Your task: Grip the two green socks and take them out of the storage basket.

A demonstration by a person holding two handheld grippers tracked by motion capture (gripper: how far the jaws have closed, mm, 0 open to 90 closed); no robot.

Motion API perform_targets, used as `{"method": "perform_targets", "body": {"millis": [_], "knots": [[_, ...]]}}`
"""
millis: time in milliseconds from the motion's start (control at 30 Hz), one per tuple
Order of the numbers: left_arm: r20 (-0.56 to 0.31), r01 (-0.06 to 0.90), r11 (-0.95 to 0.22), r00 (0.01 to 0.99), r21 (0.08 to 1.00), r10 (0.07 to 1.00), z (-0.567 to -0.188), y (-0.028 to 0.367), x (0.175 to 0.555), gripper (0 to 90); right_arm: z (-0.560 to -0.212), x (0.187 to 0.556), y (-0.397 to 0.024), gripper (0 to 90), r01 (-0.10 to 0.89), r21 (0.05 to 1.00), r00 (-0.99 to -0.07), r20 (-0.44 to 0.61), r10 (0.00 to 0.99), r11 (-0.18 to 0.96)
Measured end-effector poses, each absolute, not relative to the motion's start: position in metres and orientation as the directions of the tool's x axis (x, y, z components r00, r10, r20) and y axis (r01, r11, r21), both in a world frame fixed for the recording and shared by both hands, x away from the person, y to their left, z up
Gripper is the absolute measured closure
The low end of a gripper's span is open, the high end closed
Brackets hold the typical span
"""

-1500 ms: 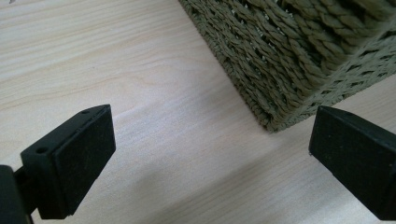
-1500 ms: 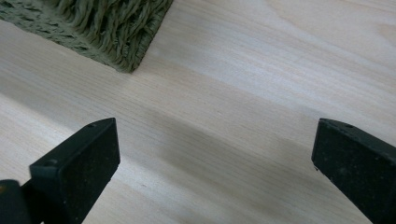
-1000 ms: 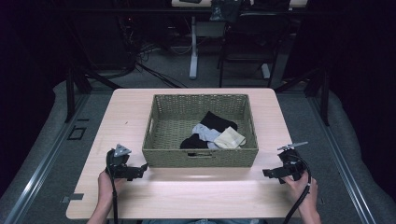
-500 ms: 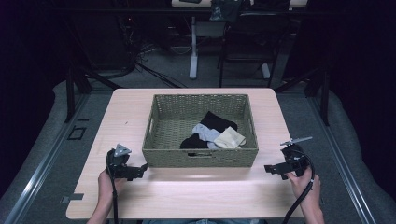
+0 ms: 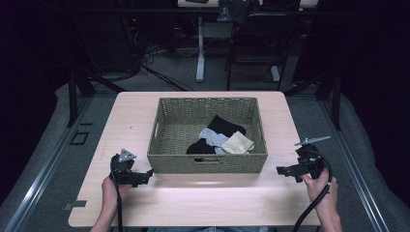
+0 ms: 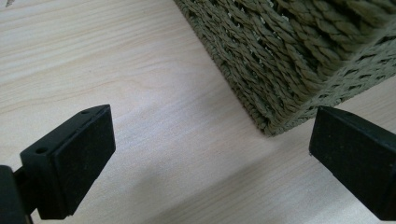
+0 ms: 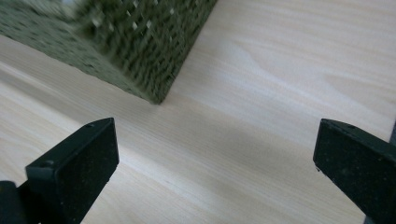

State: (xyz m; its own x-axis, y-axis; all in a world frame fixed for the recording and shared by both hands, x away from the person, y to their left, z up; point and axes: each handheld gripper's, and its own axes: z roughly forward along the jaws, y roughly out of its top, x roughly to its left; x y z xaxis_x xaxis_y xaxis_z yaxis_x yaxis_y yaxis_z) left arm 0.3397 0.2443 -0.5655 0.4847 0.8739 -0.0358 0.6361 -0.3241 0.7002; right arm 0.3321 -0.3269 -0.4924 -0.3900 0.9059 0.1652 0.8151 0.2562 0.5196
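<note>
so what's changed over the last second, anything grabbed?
Nothing grabbed. The right gripper has drifted slightly outward and toward the person, jaws open and empty. The left gripper, the basket and the socks in it have stayed put.

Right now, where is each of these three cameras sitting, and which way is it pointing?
High view: fixed above the person's side, looking forward and down on the table and the woven basket of clothes; both forearms, the left gripper and the right gripper show.
Left gripper view: rides the left gripper, looking past its open black jaws at a basket corner.
Right gripper view: rides the right gripper, jaws open, facing another basket corner.
Shared: all three show the basket and the tabletop.
</note>
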Motion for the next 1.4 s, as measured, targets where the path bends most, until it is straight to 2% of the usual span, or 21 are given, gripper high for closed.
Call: {"method": "perform_targets", "body": {"millis": [467, 833, 1167, 1400], "knots": [[-0.039, 0.641, -0.320, 0.480, 0.698, 0.876, -0.568, 0.245, 0.342, 0.3, -0.430, 0.347, -0.312, 0.0, 0.763, 0.561, -0.466, 0.133, 0.875, 0.321], [-0.038, 0.640, -0.322, 0.482, 0.697, 0.876, -0.567, 0.244, 0.341, 0.2, -0.384, 0.373, -0.275, 0.0, 0.718, 0.574, -0.544, 0.110, 0.832, 0.394], [-0.045, 0.645, -0.321, 0.484, 0.693, 0.874, -0.568, 0.245, 0.343, 0.2, -0.374, 0.400, -0.241, 0.0, 0.701, 0.554, -0.594, 0.104, 0.798, 0.449], [-0.037, 0.639, -0.323, 0.483, 0.699, 0.875, -0.567, 0.244, 0.341, 0.2, -0.380, 0.421, -0.216, 0.3, 0.709, 0.514, -0.606, 0.095, 0.790, 0.482]]}}
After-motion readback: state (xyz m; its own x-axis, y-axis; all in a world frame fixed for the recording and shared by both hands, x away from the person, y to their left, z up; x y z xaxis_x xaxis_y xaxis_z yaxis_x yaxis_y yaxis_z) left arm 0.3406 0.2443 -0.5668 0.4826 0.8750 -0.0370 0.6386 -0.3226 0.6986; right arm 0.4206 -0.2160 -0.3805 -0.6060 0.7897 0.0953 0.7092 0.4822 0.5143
